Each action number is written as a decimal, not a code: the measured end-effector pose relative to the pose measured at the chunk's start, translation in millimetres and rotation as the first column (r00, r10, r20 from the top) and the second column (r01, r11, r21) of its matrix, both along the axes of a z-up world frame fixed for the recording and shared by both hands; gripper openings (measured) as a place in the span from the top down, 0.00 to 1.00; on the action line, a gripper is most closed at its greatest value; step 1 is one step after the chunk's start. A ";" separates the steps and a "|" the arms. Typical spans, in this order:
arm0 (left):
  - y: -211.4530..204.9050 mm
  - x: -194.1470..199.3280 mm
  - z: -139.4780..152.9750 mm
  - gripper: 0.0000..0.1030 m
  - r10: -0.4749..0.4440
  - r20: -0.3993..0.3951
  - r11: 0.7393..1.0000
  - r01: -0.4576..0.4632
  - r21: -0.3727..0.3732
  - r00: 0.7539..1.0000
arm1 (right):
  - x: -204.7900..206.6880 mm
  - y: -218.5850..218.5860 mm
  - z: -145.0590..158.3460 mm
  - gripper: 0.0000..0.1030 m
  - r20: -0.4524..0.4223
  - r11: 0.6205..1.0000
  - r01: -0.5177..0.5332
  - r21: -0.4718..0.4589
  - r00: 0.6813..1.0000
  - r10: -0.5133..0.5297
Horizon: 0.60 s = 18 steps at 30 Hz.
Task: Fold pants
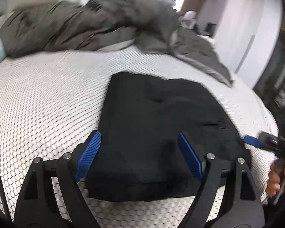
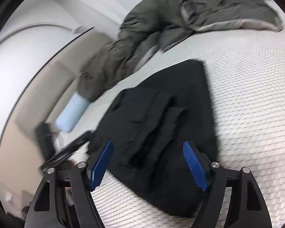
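The black pants (image 1: 161,125) lie folded into a flat rectangle on the white patterned mattress (image 1: 47,98). My left gripper (image 1: 138,152) is open and empty, its blue pads spread just above the near end of the pants. The right gripper shows in the left wrist view at the far right edge (image 1: 256,141), beside the pants. In the right wrist view the pants (image 2: 161,117) show creases and folds. My right gripper (image 2: 148,161) is open and empty above their near edge. The left gripper (image 2: 66,152) appears blurred at the left there.
A crumpled grey-green duvet (image 1: 89,22) lies across the far part of the mattress (image 2: 256,95). A light blue pillow (image 2: 72,112) sits by the beige headboard (image 2: 38,95). A white wardrobe (image 1: 247,28) stands beyond the bed's right side.
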<state>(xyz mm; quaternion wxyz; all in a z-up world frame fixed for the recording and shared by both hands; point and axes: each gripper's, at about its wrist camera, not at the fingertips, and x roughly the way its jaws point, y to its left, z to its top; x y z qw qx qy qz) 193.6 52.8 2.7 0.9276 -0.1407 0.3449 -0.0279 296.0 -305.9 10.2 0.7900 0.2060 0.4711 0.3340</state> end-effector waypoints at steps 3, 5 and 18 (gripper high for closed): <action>13.4 -2.5 -9.5 0.22 0.021 -0.025 0.999 -0.022 -0.026 0.999 | -0.7 10.3 -4.5 0.33 -0.029 0.997 -0.045 0.064 0.999 0.047; 16.6 -4.0 -10.5 0.22 0.022 -0.021 1.000 -0.022 -0.019 1.000 | -1.6 15.7 -4.8 0.37 -0.030 0.992 -0.073 0.103 0.997 0.077; 25.1 -2.0 -12.4 0.22 0.074 -0.052 0.997 -0.074 -0.004 0.996 | 12.0 54.2 -29.0 0.87 -0.042 0.997 -0.043 -0.057 0.998 0.041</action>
